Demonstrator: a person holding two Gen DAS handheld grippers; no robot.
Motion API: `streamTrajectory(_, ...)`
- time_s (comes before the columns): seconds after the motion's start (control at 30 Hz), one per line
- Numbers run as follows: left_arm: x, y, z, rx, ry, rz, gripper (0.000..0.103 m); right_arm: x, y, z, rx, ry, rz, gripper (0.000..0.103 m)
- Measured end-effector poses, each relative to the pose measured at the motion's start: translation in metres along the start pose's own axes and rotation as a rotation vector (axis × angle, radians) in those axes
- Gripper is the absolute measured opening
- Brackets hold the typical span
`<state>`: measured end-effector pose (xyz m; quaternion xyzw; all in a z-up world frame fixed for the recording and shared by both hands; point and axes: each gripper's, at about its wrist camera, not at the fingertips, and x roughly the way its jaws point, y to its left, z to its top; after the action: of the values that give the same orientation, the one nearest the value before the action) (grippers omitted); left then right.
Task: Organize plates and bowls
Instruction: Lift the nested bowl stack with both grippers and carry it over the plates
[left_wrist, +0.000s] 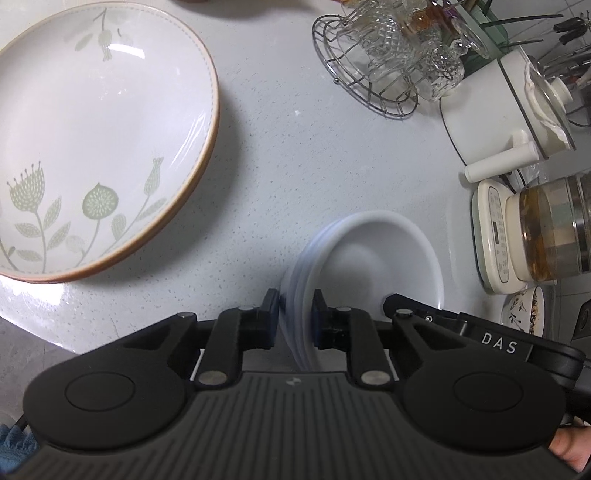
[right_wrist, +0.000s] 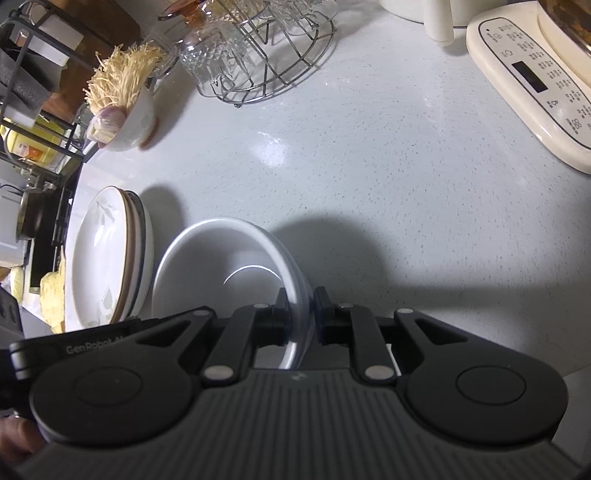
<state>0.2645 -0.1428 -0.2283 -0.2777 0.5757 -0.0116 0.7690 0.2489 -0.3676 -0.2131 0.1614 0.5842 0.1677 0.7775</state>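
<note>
Nested stack of plain white bowls (left_wrist: 384, 254) on speckled white worktop (left_wrist: 295, 155), gripped both sides: left gripper (left_wrist: 295, 317) jaws clamped on rim, right gripper (right_wrist: 301, 314) likewise. Floral brown-rimmed plates (right_wrist: 110, 258) already stacked just beside; placing bowls remains.

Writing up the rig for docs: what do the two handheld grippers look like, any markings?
Both look alike: black linkage arms with silver pivot pins, round black discs either side, and a ribbed grey plate at the base. The left gripper has dark blue pads; in its view a black bar reads "DAS". The right gripper view shows faint "GenRobot" lettering. No cables or sleeves visible.
</note>
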Motion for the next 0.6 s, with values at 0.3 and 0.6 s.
streamTrajectory(0.3, -0.021, -0.01, 0.014, 0.066, 0.033, -0.002, 0.02, -0.02, 0.015, -0.003, 0.03, -0.046, -0.013, 0.016)
streamTrajectory(0.6, -0.052, -0.008, 0.035, 0.116, 0.023, -0.029, 0.02, -0.038, 0.041, 0.001, 0.053, -0.091, -0.001, 0.017)
